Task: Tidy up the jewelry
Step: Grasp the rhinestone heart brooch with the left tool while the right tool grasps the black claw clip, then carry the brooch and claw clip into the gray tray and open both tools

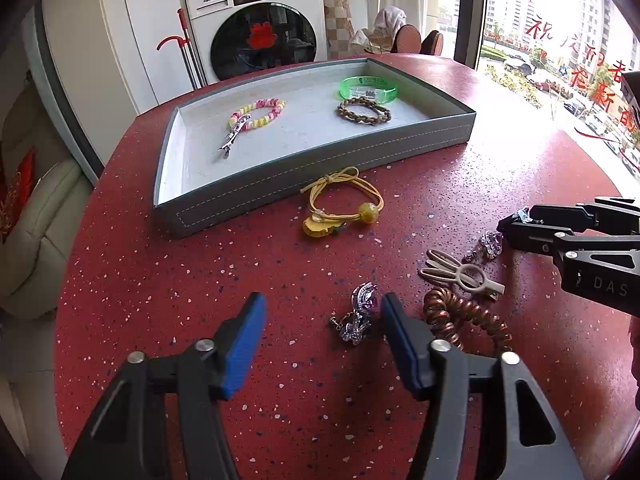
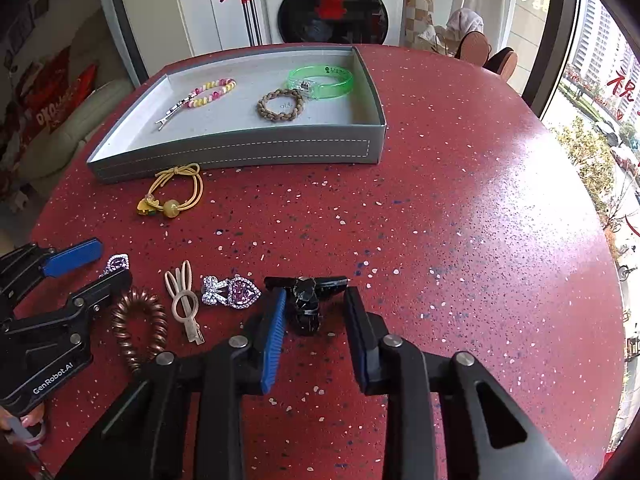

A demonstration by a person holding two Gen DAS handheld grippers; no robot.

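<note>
A grey tray [image 1: 320, 152] with stitched walls sits on the red speckled tabletop [image 2: 460, 220] and serves as the landmark. Inside it lie four pieces: a pink-and-yellow bead bracelet [image 1: 258, 114] toward its left end with a silver hair clip [image 1: 234, 136] overlapping the bracelet's near edge, a brown braided band [image 1: 363, 111] toward its right end, and a clear green bangle [image 1: 368, 87] just behind that band, near the tray's far right corner.

Just in front of the tray's near wall lies a yellow cord hair tie [image 1: 340, 204] with a round bead and a small charm. Farther from the tray, toward the person, a row of loose pieces rests on the tabletop: a purple rhinestone brooch [image 1: 358, 316], a copper spiral hair tie [image 2: 138, 328], a cream rabbit-shaped clip [image 2: 185, 300], a purple heart-and-bow rhinestone clip [image 2: 232, 292], and a black hair clip [image 2: 306, 300].

The left tongs [image 1: 322, 320] stand open, low over the tabletop, with the purple rhinestone brooch between the blue pads [image 1: 246, 344], close to the right pad; contact cannot be confirmed. The right tongs [image 2: 316, 320] are also open, their fingers either side of the black hair clip, which lies flat on the tabletop and looks ungripped.
</note>
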